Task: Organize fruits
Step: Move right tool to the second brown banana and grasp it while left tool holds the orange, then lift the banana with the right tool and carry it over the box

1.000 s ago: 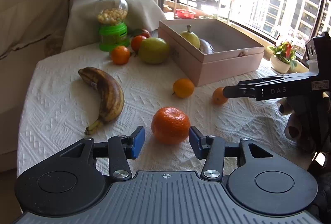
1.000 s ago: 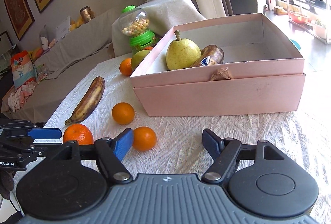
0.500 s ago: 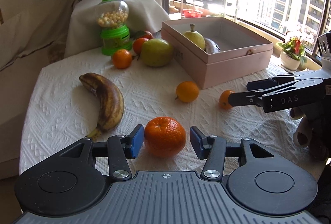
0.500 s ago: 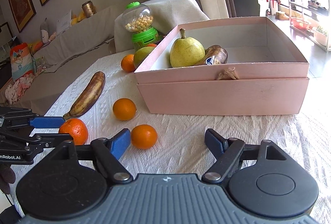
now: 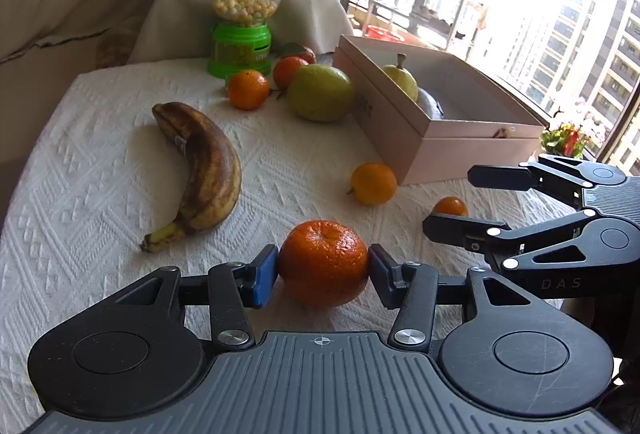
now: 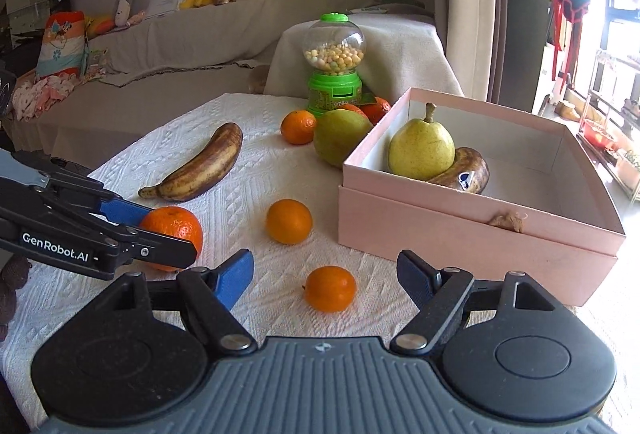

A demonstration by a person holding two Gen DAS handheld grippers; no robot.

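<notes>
Orange mandarin (image 5: 323, 262) pinched between both blue pads of the left tongs (image 5: 323, 276), low on the white-clothed desk (image 5: 80, 193) by its near edge. Right tongs (image 6: 325, 276) spread wide and holding nothing, around a small orange (image 6: 330, 288), with another orange (image 6: 289, 221) just beyond. Farther back: a browned banana (image 5: 204, 169) lying free, a pink box (image 6: 480, 230) toward the window-side edge holding a pear (image 6: 422, 149) and a dark banana (image 6: 466, 173), a green fruit (image 5: 321, 97) and more mandarins beside a green candy dispenser (image 5: 242, 21) at the far edge.
</notes>
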